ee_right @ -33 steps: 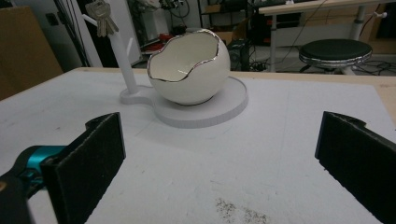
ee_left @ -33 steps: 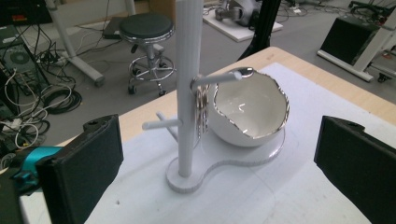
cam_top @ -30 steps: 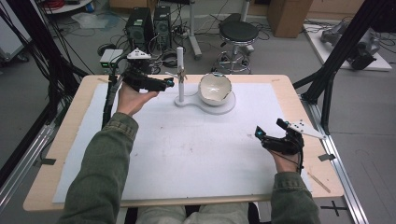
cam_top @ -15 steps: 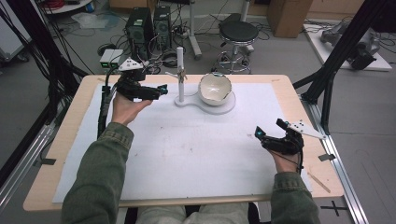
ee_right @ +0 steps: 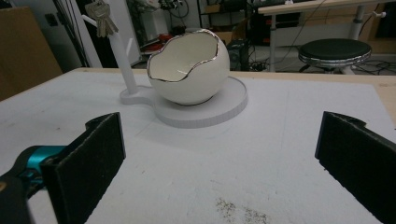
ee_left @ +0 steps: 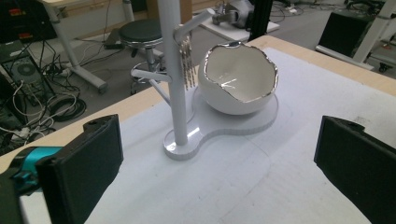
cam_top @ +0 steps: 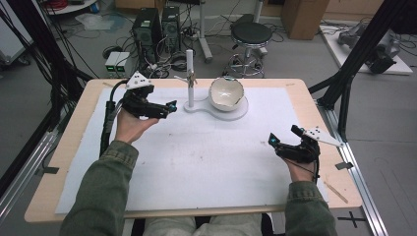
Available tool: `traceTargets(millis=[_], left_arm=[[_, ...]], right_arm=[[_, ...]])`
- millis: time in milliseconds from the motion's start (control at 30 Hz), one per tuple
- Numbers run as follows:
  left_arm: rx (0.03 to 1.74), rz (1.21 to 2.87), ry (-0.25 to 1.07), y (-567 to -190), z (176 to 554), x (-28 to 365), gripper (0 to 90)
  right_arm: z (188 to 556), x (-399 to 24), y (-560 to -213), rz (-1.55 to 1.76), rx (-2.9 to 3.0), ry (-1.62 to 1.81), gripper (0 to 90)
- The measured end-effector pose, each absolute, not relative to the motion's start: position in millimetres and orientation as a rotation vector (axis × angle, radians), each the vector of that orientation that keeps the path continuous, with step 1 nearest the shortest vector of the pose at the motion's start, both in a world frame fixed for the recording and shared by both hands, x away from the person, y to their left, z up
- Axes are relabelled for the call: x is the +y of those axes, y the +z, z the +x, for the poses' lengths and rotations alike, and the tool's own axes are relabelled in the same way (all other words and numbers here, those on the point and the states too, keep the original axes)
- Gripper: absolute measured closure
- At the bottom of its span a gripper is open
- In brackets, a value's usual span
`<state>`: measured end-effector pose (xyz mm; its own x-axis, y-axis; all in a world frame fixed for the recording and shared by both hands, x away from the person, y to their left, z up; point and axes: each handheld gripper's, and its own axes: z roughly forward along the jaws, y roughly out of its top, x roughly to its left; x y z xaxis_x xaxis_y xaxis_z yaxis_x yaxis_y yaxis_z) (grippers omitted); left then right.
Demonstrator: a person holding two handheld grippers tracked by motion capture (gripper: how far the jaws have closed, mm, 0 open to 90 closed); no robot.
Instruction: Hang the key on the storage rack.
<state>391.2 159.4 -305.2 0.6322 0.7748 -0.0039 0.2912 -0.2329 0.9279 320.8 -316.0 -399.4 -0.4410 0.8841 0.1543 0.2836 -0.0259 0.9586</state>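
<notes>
Keys (ee_left: 189, 70) hang from a peg of the white stand (ee_left: 173, 79) in the upper middle of the high view, touching nothing else, with the eggshell-shaped bowl (cam_top: 226, 93) just beside on the stand's round base. Left gripper (cam_top: 167, 106) hovers near the stand at upper left, fingers wide apart and empty. Right gripper (cam_top: 281, 141) sits at the lower right of the tabletop (cam_top: 206, 162), well apart, fingers likewise spread and empty.

the left gripper (cam_top: 169, 106) now sits farther left and a little nearer the person than a second ago, drawn back from the white stand (cam_top: 190, 78) it was nearly touching at the post. a clear gap of mat lies between its jaws and the stand's base. the left hand (cam_top: 132, 124) and forearm shift back with it.
</notes>
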Motion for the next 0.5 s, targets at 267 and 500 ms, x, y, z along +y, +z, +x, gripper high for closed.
traceTargets(millis=[267,500], left_arm=[[0.879,1.773,0.568,-320.9,378.8,167.5,1.6],[0.910,1.750,0.591,-332.3,370.5,181.9,1.6]], right_arm=[[320.4,-315.2,-399.6,1.225,1.734,1.489,0.5],[320.4,-313.8,-400.0,1.229,1.738,1.488,0.5]])
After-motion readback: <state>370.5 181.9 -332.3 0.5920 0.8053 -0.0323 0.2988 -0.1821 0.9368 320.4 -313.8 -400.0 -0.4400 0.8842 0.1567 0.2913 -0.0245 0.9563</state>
